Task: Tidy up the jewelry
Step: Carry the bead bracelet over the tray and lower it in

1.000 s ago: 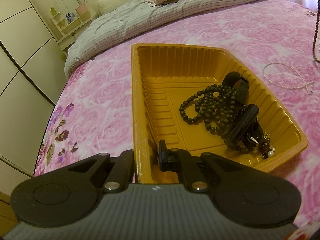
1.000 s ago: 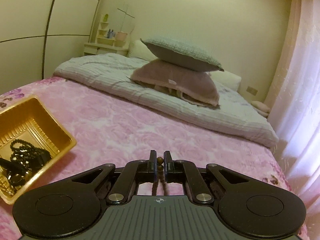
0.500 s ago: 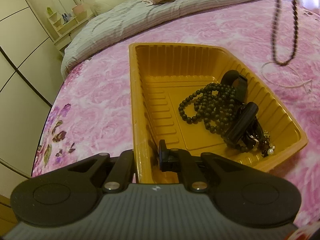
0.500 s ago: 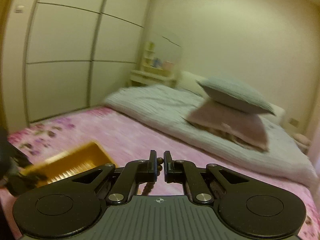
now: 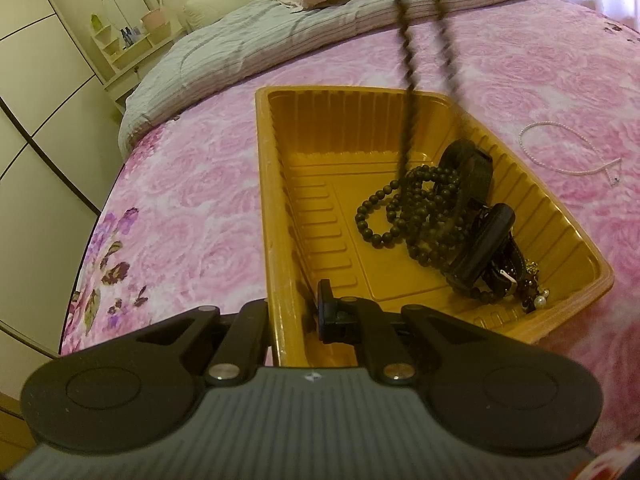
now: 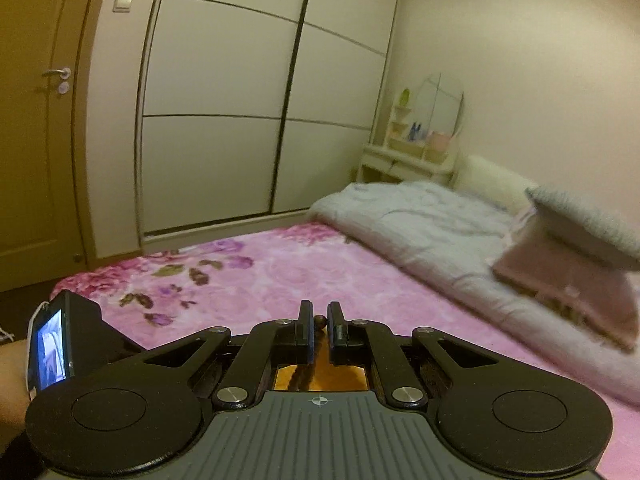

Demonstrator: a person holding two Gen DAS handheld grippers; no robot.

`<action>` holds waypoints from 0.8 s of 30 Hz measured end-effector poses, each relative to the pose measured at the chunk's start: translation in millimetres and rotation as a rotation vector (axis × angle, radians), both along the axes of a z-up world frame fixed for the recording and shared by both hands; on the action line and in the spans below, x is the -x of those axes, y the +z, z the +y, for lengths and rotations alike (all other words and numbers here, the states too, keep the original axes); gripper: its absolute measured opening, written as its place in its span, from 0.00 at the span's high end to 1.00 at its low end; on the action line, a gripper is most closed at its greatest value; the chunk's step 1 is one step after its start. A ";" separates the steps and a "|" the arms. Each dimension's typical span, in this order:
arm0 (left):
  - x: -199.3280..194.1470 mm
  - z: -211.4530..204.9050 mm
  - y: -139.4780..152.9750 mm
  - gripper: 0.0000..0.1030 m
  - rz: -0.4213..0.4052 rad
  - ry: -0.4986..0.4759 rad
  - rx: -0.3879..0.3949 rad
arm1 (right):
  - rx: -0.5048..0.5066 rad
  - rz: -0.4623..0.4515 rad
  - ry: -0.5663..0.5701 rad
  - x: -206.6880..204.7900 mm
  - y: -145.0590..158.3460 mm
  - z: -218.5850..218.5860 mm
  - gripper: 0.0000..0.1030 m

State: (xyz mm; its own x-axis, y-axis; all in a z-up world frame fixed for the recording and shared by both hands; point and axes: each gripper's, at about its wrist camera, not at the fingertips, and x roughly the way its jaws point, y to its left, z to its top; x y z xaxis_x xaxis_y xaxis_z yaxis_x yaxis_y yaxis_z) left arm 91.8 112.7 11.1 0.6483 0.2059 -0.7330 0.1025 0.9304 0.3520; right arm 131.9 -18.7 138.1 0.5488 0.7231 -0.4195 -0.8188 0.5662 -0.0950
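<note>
Left hand-held gripper [image 5: 310,300] clamped on near rim of ribbed amber plastic tray [image 5: 272,184] on pink floral bed [image 5: 192,184], right hand-held gripper [image 6: 319,322] pinching brown bead strand [image 5: 408,60], dangling over tray w/ black beads [image 5: 416,220], white pearl necklace [image 5: 560,160] on bed to right.

Left gripper [image 5: 298,300] black, two round side discs, ribbed grey housing, silver pivot screws, small white mark, right gripper [image 6: 319,322] matching, crosshair mark on housing, small lit screen unit [image 6: 52,346] at wrist
</note>
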 end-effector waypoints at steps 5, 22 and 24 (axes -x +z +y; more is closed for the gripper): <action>0.6 1.3 -0.6 0.94 0.001 -0.001 0.008 | 0.017 0.082 0.010 -11.0 -20.7 12.5 0.94; 0.0 4.9 -1.3 0.94 0.003 -0.002 0.012 | 0.065 0.190 0.015 -23.2 -54.7 15.5 0.94; 0.2 5.1 -1.2 0.94 0.003 -0.002 0.012 | 0.061 0.191 0.015 -23.0 -54.3 14.4 0.94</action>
State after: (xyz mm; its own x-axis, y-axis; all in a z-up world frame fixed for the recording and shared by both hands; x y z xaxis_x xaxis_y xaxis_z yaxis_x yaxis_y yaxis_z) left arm 91.6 117.8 9.9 0.6461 0.1961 -0.7376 0.1053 0.9343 0.3406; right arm 154.9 -4.3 83.8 0.4446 0.7006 -0.5581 -0.8333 0.5521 0.0292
